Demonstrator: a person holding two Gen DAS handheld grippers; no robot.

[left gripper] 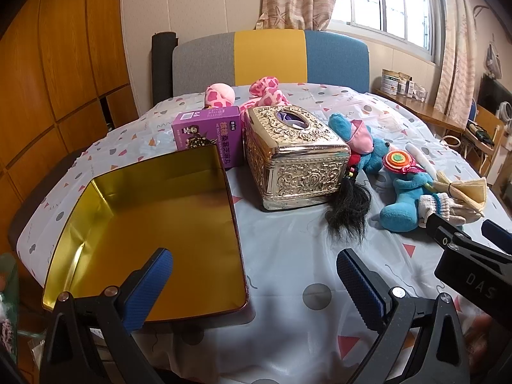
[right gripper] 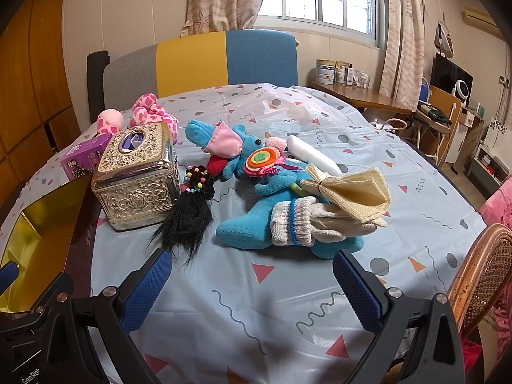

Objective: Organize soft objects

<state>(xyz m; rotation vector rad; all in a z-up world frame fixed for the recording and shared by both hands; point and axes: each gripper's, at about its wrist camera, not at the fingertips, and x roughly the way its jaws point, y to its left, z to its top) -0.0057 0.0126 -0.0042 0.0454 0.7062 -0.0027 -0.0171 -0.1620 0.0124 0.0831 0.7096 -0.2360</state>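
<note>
A blue plush toy (right gripper: pixel 256 227) lies on the table with white knit gloves (right gripper: pixel 307 224) and a cream cloth bow (right gripper: pixel 355 188) on it. A second blue plush (right gripper: pixel 236 147) with a pink mask lies behind. A black hair tuft (right gripper: pixel 188 217) lies beside the ornate box. A pink spotted plush (left gripper: pixel 265 91) lies at the back. An open gold tin (left gripper: pixel 153 233) sits at left. My left gripper (left gripper: pixel 256 284) is open, over the tin's right edge. My right gripper (right gripper: pixel 252 288) is open and empty, just short of the blue plush.
An ornate silver tissue box (left gripper: pixel 294 156) and a purple carton (left gripper: pixel 208 134) stand mid-table. A grey, yellow and blue chair back (left gripper: pixel 268 57) stands behind the table. A wicker chair (right gripper: pixel 480 275) is at the right edge.
</note>
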